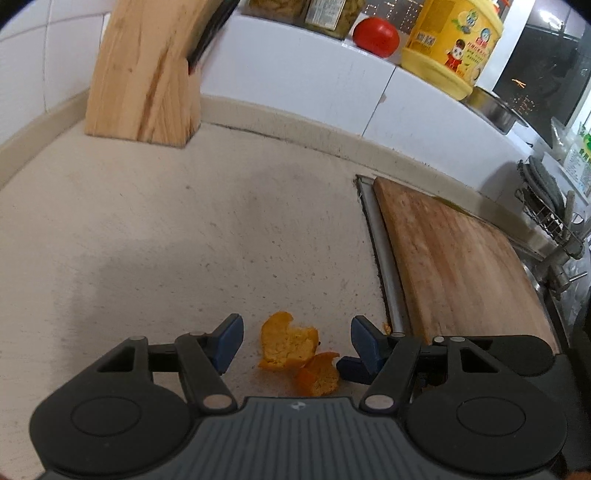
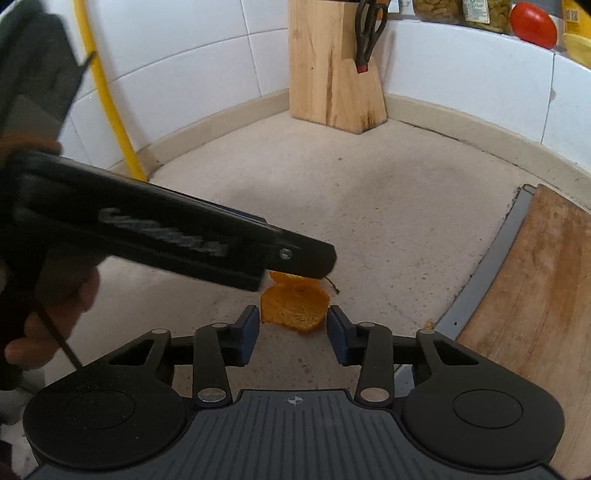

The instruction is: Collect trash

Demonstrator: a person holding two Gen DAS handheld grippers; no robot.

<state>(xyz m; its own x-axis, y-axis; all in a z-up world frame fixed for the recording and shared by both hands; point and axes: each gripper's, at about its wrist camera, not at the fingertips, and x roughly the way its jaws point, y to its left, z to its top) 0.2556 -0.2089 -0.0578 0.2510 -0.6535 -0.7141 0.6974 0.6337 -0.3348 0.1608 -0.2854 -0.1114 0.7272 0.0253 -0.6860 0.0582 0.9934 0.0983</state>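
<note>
Torn orange peel [image 1: 288,345] lies on the beige counter, with a second piece [image 1: 319,374] just in front of it. My left gripper [image 1: 297,341] hangs low over it, open, one blue pad on each side and clear gaps between pads and peel. In the right wrist view a cupped piece of peel [image 2: 293,306] sits between the tips of my right gripper [image 2: 293,325], and both pads touch its edges. The left gripper's black finger [image 2: 303,256] reaches in from the left and covers the peel's far part. A hand [image 2: 55,306] holds that tool.
A wooden knife block [image 2: 332,74] with scissors stands in the back corner. A wooden cutting board [image 1: 461,266] lies to the right over the sink edge. A tomato [image 1: 376,35] and a yellow tub [image 1: 450,44] sit on the ledge. A yellow pipe [image 2: 110,110] runs down the tiled wall.
</note>
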